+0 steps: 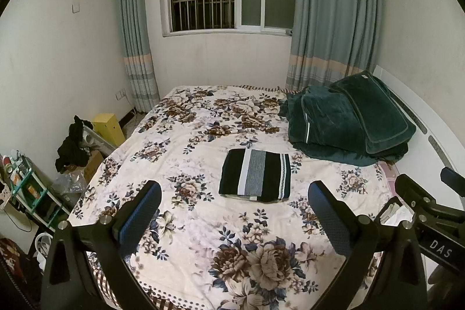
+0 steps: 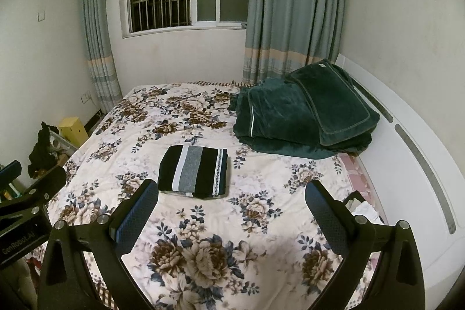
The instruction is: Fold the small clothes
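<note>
A striped garment (image 1: 255,175), black, white and grey, lies folded into a neat rectangle on the floral bedspread (image 1: 203,237); it also shows in the right wrist view (image 2: 194,172). My left gripper (image 1: 234,191) is open and empty, held above the bed well in front of the garment. My right gripper (image 2: 231,189) is open and empty, at about the same height, with the garment ahead and slightly left. The right gripper's body (image 1: 427,205) shows at the right edge of the left wrist view. The left gripper's body (image 2: 26,202) shows at the left edge of the right wrist view.
A folded dark green blanket with a cushion (image 1: 348,121) sits at the bed's far right, against the white headboard (image 2: 407,135). Left of the bed stand a yellow box (image 1: 109,127), dark clothes on clutter (image 1: 71,147) and a small shelf (image 1: 26,188). Window and curtains lie behind.
</note>
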A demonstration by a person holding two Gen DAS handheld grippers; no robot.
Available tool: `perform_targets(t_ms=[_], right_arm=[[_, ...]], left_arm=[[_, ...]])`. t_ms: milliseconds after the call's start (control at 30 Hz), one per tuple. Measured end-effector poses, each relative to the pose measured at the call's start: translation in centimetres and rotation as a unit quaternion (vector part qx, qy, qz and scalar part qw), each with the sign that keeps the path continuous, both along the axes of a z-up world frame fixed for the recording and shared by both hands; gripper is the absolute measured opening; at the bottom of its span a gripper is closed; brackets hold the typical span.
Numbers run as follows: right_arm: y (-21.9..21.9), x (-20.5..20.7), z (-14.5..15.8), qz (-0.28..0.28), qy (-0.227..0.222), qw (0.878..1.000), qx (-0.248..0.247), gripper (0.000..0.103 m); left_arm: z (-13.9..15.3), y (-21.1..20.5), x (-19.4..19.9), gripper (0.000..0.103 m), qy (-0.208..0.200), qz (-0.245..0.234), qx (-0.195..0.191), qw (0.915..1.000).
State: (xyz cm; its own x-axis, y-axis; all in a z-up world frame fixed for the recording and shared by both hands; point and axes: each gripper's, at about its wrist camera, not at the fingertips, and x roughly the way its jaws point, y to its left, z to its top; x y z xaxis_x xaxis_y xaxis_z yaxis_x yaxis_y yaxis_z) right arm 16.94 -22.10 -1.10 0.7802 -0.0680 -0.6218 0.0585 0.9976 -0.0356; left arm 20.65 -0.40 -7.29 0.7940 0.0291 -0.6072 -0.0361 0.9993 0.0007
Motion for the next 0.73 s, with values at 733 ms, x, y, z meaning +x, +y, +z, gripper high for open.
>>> perform_targets(t_ms=[733], right_arm=[[0.22,-0.80,-0.26,-0.004,-0.001,1.000,0.000,0.102]], left_arm=[[0.23,-0.04,-0.64,0.103,-0.005,0.005,-0.001,1.0000]])
